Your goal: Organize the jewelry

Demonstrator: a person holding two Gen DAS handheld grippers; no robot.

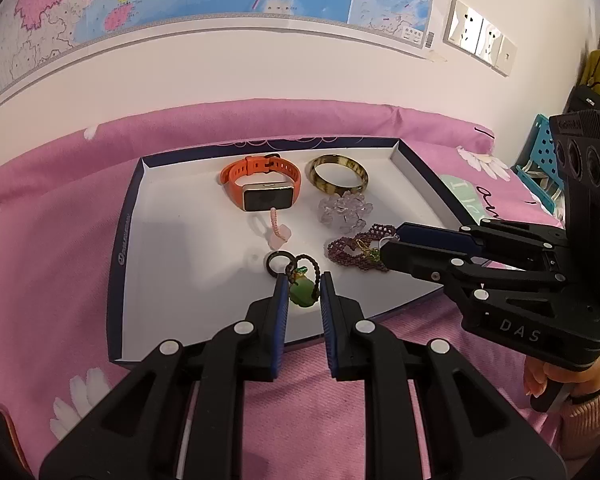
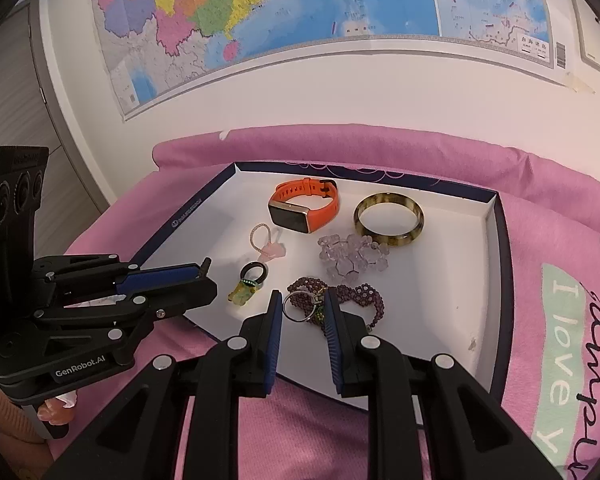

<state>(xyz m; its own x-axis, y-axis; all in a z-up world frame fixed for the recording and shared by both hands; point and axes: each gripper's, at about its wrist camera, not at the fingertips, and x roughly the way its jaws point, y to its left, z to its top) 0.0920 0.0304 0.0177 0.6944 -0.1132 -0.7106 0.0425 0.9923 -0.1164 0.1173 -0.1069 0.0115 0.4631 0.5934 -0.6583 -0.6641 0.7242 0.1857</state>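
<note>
One shallow white box lid [image 1: 132, 216] with dark blue walls lies on a pink cloth [image 1: 52, 240], and it holds six pieces of jewelry. At the back stand one orange smartwatch [image 1: 260, 184] and, just to its right, one mottled brown-yellow bangle [image 1: 337, 174]. In front of the bangle sits one cluster of clear crystal beads [image 1: 345, 210]; in front of the watch lies one small pink charm [image 1: 278, 232] on a thin loop. Nearer the front edge are one green pendant [image 1: 302, 292] on a dark cord with a black ring, and one purple beaded bracelet [image 1: 352, 250] with a metal ring attached.

Two tools are in view — one per hand. The left tool [image 1: 303, 284] has its jaws parted on either side of the green pendant, the pads close to it, though whether they touch it cannot be told. The right tool [image 2: 300, 304] is also parted, its jaws straddling the metal ring [image 2: 298, 307] of the purple bracelet without visibly pressing on it.

The left wrist view shows wall sockets [image 1: 480, 36] and a blue perforated basket [image 1: 540, 160] off to the right — neither appears whole in the other view. The right wrist view alone shows the metal ring clearly, a mint panel with lettering on the cloth [image 2: 560, 360], and a grey door edge [image 2: 48, 100] at left. A wall map [image 2: 280, 12] hangs above in both.
</note>
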